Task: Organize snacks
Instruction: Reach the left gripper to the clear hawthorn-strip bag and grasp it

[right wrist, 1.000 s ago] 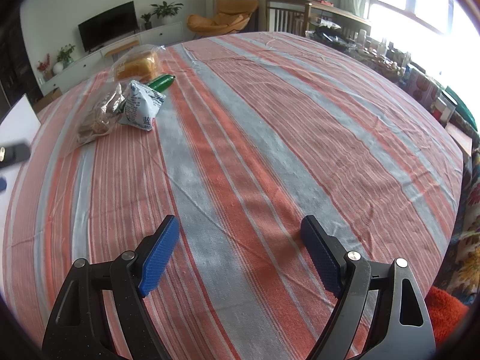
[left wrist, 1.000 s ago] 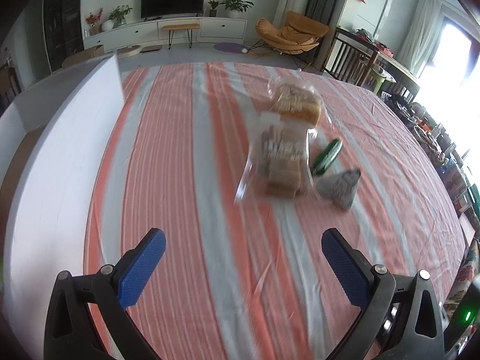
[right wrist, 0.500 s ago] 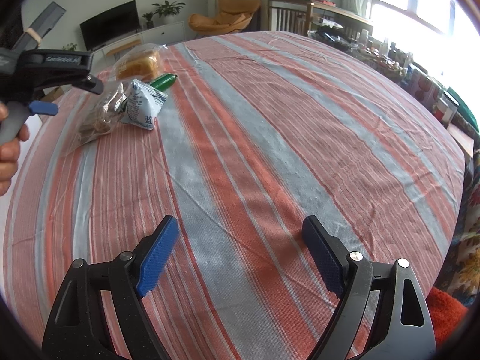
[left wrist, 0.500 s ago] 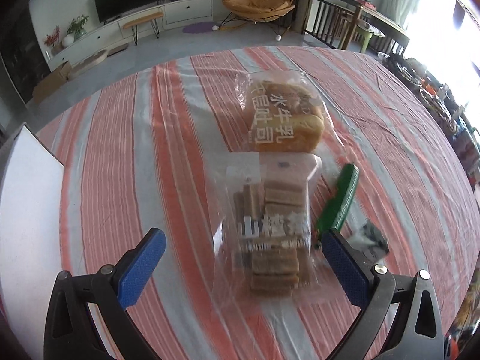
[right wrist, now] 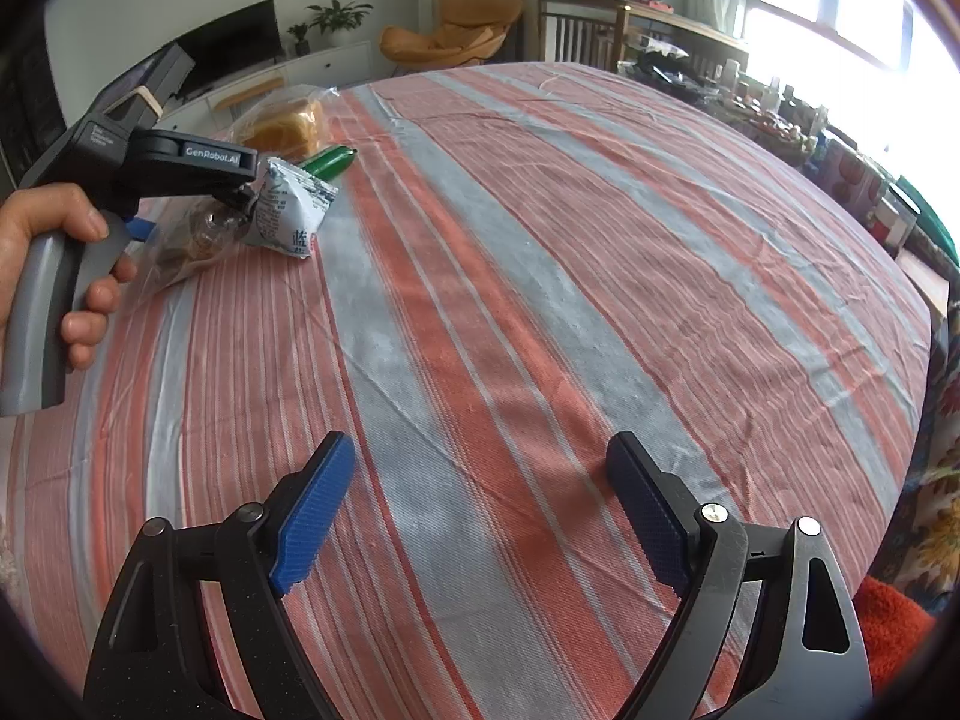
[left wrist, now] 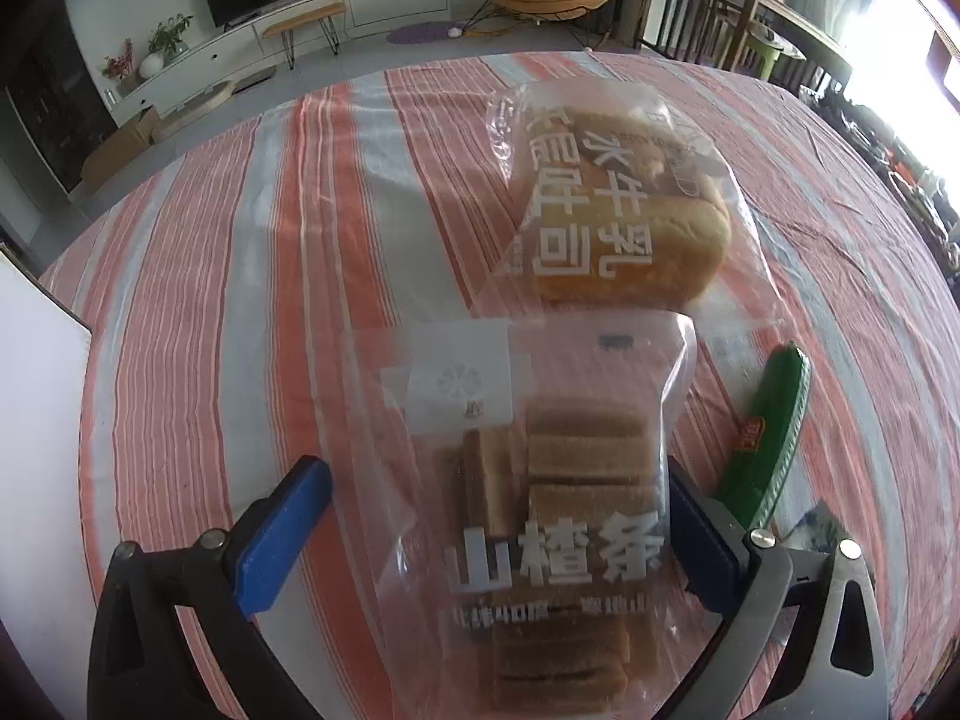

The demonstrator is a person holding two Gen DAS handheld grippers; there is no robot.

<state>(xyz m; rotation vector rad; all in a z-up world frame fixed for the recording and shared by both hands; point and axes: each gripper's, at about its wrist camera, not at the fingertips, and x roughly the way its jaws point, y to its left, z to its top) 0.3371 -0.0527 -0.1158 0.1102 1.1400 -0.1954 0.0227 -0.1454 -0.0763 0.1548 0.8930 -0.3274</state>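
A clear bag of brown hawthorn strips lies on the striped tablecloth, between the wide-open blue fingers of my left gripper; the fingers stand on either side of it and are not closed on it. Beyond it lies a bagged loaf of bread. A green tube-shaped snack lies to the right. In the right wrist view the left gripper is over the snack pile beside a white and blue packet. My right gripper is open and empty above bare cloth.
A white board or box wall stands at the table's left edge. The striped tablecloth covers a large table. Chairs and cluttered items stand beyond the far right edge.
My left gripper has moved forward and down over the hawthorn strip bag, which now sits between its fingers. My right gripper has stayed in place.
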